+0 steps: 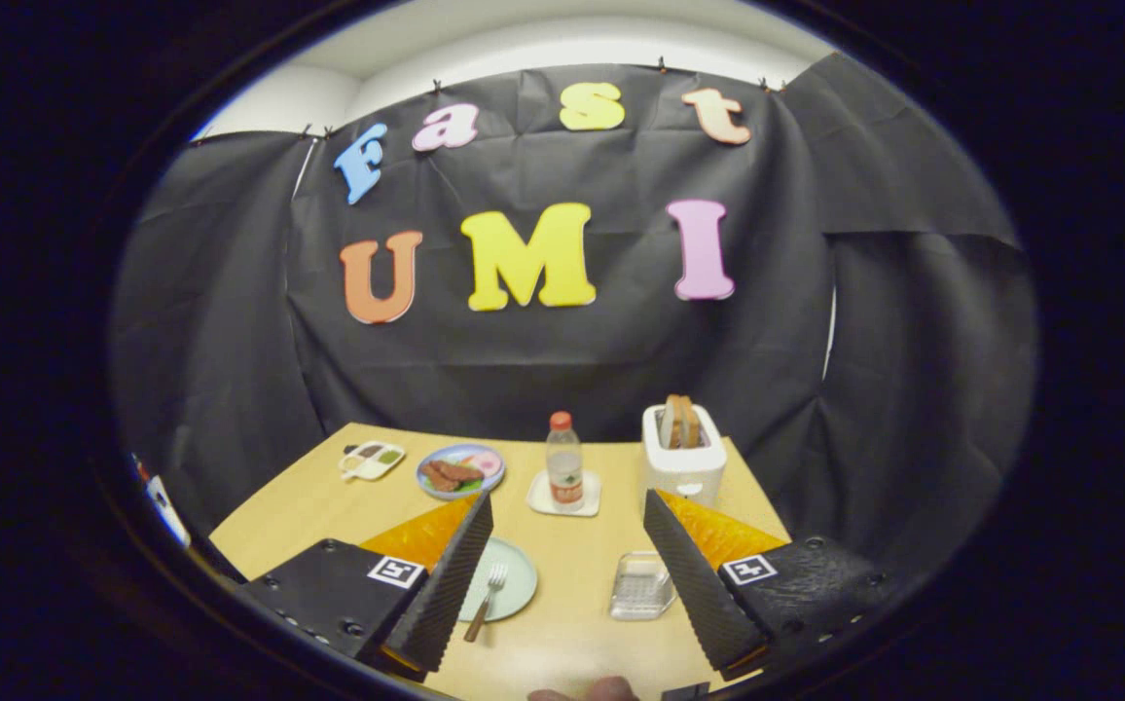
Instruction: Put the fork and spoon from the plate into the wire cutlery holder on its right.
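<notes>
A pale green plate [516, 574] lies on the wooden table, partly hidden behind my left finger. A fork [488, 598] with a brown handle rests on it, tines pointing away from me. The spoon is hidden from me. To the plate's right stands the wire cutlery holder [640, 586], close against my right finger. My gripper [568, 514] hovers above the table with its fingers wide apart and nothing between them. The plate and the holder both sit below and between the fingers.
Beyond the fingers stand a water bottle [563, 465] on a white coaster, a white toaster [683, 458] with bread in it, a blue plate of food [460, 470] and a small white sauce tray [372, 460]. Black cloth walls the table's far side.
</notes>
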Motion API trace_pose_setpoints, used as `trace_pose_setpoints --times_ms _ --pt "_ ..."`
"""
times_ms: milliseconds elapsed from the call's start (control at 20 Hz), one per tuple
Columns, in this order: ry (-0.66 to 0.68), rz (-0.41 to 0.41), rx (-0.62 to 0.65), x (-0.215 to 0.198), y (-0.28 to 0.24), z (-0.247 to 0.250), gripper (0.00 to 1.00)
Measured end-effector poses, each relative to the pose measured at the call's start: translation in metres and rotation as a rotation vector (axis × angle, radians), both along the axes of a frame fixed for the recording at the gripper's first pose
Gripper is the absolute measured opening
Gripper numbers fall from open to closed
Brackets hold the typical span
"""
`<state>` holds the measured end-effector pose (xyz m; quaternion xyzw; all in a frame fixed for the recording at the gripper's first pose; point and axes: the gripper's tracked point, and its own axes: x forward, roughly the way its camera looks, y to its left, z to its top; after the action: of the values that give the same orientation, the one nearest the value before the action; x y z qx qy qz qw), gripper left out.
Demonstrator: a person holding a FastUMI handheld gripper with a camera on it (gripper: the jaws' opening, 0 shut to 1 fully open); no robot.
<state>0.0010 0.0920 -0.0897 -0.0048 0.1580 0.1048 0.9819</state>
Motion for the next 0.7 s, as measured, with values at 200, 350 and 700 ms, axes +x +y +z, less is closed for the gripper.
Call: trace_pose_setpoints --times_ms 200,350,700 --pt "0.293 0.070 -0.040 -0.007 0.031 -0.072 0.96" --pt "0.542 0.111 -0.047 -0.023 0.054 -0.129 0.96" --pt "0.923 0.114 -0.151 -0.035 0.083 -0.220 0.95"
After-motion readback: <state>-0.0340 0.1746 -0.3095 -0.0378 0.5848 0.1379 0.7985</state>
